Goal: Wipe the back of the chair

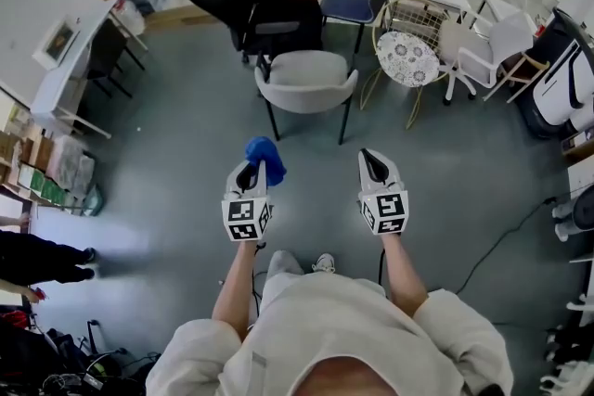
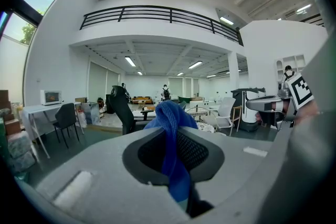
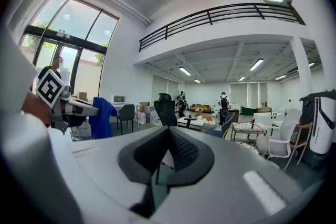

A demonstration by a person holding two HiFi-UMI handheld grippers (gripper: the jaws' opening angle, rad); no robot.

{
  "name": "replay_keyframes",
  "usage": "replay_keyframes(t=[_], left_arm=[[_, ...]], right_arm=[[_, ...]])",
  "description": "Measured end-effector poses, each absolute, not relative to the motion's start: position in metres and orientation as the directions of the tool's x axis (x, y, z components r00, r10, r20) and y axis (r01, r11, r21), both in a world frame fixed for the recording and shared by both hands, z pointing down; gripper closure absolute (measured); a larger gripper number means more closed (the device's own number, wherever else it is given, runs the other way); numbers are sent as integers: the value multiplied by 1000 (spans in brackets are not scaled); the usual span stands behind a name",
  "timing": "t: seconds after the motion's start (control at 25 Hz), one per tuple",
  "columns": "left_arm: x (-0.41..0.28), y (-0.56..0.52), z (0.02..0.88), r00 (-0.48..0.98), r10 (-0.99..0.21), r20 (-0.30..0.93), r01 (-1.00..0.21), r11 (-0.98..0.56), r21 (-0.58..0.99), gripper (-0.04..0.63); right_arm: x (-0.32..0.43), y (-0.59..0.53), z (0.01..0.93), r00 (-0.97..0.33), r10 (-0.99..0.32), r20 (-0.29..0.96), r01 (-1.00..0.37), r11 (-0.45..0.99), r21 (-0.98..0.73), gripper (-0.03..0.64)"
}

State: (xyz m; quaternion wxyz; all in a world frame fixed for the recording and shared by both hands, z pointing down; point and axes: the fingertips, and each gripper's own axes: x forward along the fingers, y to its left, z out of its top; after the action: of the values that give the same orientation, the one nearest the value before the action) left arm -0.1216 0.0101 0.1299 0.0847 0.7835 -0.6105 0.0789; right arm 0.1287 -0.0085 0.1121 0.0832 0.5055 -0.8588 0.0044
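Observation:
A grey shell chair [image 1: 306, 81] stands on the floor straight ahead of me, its curved back towards me. My left gripper [image 1: 249, 173] is held low in front of it, shut on a blue cloth [image 1: 265, 157] that bunches above the jaws. In the left gripper view the blue cloth [image 2: 171, 119] hangs down between the shut jaws of the left gripper [image 2: 170, 136]. My right gripper [image 1: 372, 164] is level with the left one, to its right, shut with nothing in it. The right gripper [image 3: 169, 135] shows its pads together, and the blue cloth [image 3: 103, 115] appears at the left.
Behind the grey chair stand a black office chair [image 1: 232, 0], a blue chair [image 1: 356, 5], a wire chair with a patterned cushion [image 1: 406, 58] and a white chair [image 1: 490, 49]. White desks [image 1: 65, 70] line the left wall. A cable [image 1: 506, 232] runs across the floor at right.

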Motion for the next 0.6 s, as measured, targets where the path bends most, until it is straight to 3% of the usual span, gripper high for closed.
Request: replay_keyframes(t=[0.6], left_arm=[[-139,-69,162,241,-933,268,-970,-231,71,557]], right_arm=[[124,-91,141,-402,-888,222,-886,439,148,615]])
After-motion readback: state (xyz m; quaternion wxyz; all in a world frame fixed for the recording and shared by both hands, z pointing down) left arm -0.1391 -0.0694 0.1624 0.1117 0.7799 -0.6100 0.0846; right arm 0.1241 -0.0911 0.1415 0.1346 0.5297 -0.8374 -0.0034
